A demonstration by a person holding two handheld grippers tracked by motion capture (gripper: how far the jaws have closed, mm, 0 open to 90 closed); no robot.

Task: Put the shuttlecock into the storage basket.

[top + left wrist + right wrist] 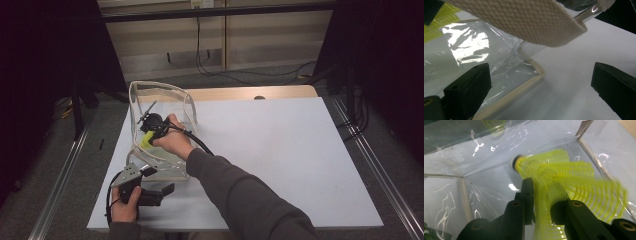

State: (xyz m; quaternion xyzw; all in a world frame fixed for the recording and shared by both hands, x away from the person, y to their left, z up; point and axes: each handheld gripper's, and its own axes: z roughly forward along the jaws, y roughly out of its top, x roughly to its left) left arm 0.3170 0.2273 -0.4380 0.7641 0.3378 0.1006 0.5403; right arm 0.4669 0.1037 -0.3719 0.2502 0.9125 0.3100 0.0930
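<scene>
Reaching into a clear plastic bag (161,100) on the white table (280,150), the right gripper (544,202) clamps a yellow shuttlecock (564,177), ready to deposit it; the left gripper (541,87), jaws apart, waits beside the bag's cream-trimmed base.

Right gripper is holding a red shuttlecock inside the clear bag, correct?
Not red. The shuttlecock is yellow, as the right gripper view shows. The rest holds: the right gripper is shut on its skirt, inside the clear bag.
</scene>
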